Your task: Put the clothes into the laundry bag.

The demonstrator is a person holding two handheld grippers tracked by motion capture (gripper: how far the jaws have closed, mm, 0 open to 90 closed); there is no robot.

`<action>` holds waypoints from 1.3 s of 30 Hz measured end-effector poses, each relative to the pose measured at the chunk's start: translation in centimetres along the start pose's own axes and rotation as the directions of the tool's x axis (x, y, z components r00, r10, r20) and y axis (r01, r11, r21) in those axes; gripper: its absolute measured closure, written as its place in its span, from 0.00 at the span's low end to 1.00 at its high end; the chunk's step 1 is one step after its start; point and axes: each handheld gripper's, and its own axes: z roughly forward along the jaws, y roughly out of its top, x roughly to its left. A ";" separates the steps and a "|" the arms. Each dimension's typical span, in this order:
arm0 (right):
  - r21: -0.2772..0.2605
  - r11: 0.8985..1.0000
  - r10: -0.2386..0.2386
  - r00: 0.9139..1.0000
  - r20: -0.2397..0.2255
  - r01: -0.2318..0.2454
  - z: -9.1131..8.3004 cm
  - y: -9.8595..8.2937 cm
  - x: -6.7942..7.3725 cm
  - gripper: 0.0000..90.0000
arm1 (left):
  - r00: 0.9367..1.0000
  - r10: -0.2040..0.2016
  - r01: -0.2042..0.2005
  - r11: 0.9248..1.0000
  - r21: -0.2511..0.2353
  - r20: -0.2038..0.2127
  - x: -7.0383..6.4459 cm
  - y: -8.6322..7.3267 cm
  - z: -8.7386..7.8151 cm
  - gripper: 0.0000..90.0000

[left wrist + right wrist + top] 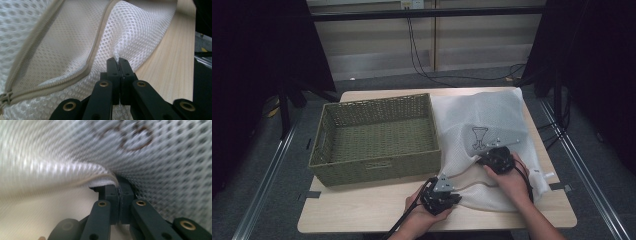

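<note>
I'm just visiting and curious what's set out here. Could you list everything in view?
mesh laundry bag: one, white with a beige zipper and a small dark printed mark, on the right half of the table, beside the basket
basket: one, olive-green woven, rectangular, nothing inside, on the left half of the table
table: one, light wood, in the middle of the high view
cables: a few, black, on the floor behind the table
left hand-held gripper: one, black, at the bag's near edge, jaws closed on the mesh
right hand-held gripper: one, black, on top of the bag, jaws closed on a fold of mesh
person's hands: two, holding the grippers at the near edge
</note>
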 end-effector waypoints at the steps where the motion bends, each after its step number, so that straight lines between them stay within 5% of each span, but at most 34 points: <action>1: -0.006 1.000 0.009 1.000 0.020 -0.009 0.9 0.9 -0.8 0.99 | 1.000 0.008 -0.008 1.000 0.003 0.005 0.0 0.0 0.0 0.99; 8: -0.005 1.000 0.001 0.997 0.081 0.000 1.9 2.2 -1.3 0.99 | 0.999 -0.046 0.046 0.999 -0.008 0.018 0.4 0.2 0.4 0.98; 10: 0.003 1.000 -0.014 0.999 0.042 0.014 1.2 1.8 -0.9 0.99 | 0.998 -0.066 0.067 0.998 -0.018 0.022 0.7 0.4 0.6 0.98; 13: -0.024 0.999 -0.041 0.999 -0.012 0.041 -2.1 0.0 0.5 0.98 | 0.999 -0.026 0.026 1.000 -0.008 -0.042 0.1 0.8 0.9 0.98; 16: -0.035 0.999 -0.041 0.999 -0.034 0.040 -3.5 -1.4 1.1 0.96 | 0.998 -0.023 0.022 1.000 -0.013 -0.053 0.0 1.0 1.2 0.96; 18: -0.030 0.998 -0.056 0.998 -0.028 0.055 -4.3 -2.8 1.3 0.88 | 0.998 -0.023 0.022 1.000 -0.017 -0.054 0.0 1.0 1.2 0.92; 19: -0.081 0.996 -0.048 0.997 -0.063 0.043 -5.3 -3.8 1.0 0.74 | 0.999 -0.022 0.021 0.999 -0.028 -0.025 0.2 0.8 0.9 0.87; 20: -0.081 0.996 -0.048 0.997 -0.063 0.043 -5.3 -3.8 1.0 0.74 | 0.999 -0.022 0.021 0.999 -0.028 -0.025 0.2 0.8 0.9 0.79; 21: -0.115 0.993 -0.031 0.997 -0.066 0.024 -6.9 -4.5 0.5 0.66 | 0.999 -0.036 0.035 0.997 -0.068 -0.011 0.2 0.5 0.1 0.71; 23: -0.149 0.989 -0.015 0.998 -0.065 0.005 -8.5 -5.1 -0.1 0.62 | 0.999 -0.032 0.032 0.995 -0.099 0.000 0.4 0.4 -0.5 0.60; 26: -0.167 0.986 0.005 0.999 -0.054 -0.014 -9.6 -6.2 -0.8 0.60 | 0.998 -0.053 0.057 0.981 -0.184 0.026 1.3 0.0 -2.4 0.53; 30: -0.130 0.991 0.041 0.999 -0.025 -0.044 -9.8 -8.9 -2.4 0.70 | 0.993 -0.108 0.096 0.970 -0.225 -0.041 2.7 -0.5 -4.4 0.48; 31: -0.104 0.992 0.068 0.998 -0.002 -0.068 -9.6 -9.6 -3.2 0.77 | 0.985 -0.154 0.136 0.968 -0.210 -0.075 3.5 -1.1 -4.4 0.49; 34: -0.100 0.991 0.090 0.996 0.023 -0.087 -9.4 -10.0 -3.9 0.83 | 0.978 -0.185 0.167 0.972 -0.164 -0.097 4.0 -1.6 -3.9 0.51; 39: -0.113 0.983 0.155 0.986 0.068 -0.147 -9.5 -9.9 -5.5 0.86 | 0.969 -0.208 0.199 0.977 -0.076 -0.137 4.4 -1.5 -2.7 0.70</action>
